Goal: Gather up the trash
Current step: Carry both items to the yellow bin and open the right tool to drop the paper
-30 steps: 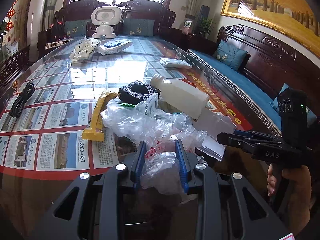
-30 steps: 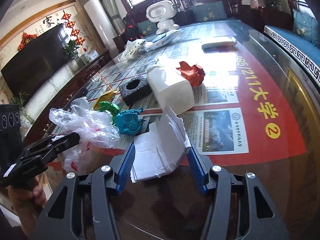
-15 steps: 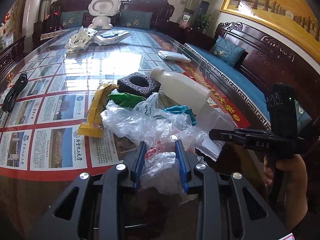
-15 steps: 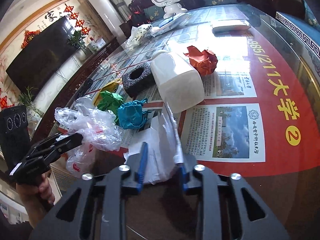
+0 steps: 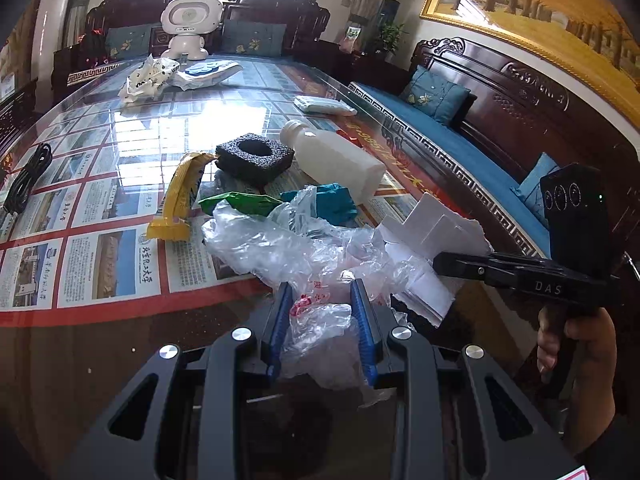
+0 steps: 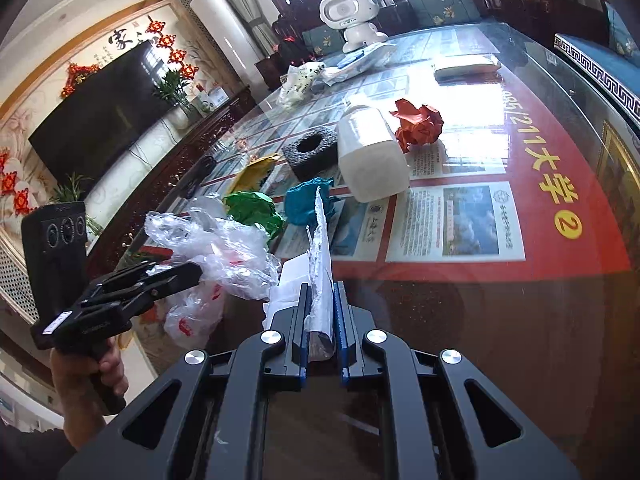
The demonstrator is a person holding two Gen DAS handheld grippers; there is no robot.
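Note:
My left gripper (image 5: 320,296) is shut on a clear plastic bag (image 5: 304,252) with red print, held at the table's near edge; the bag also shows in the right wrist view (image 6: 224,252). My right gripper (image 6: 321,292) is shut on white torn paper (image 6: 322,248), squeezed upright between the pads; the paper also shows in the left wrist view (image 5: 432,240). On the table beyond lie a white plastic bottle (image 6: 370,154), a black foam block (image 6: 312,152), a teal wad (image 6: 306,204), a green wad (image 6: 254,210), a yellow wrapper (image 5: 178,196) and a red crumpled paper (image 6: 418,122).
The glass-topped table (image 6: 520,320) is lined with printed sheets. At its far end stand a white robot toy (image 5: 190,24), crumpled white wrappers (image 5: 148,76) and a white packet (image 5: 324,105). A black cable (image 5: 26,176) lies at left. A blue-cushioned wooden sofa (image 5: 460,148) runs along the right.
My right gripper has closed on the white paper, pinching it from flat and loose into a thin upright fold, and has lifted slightly. The left gripper still holds the plastic bag.

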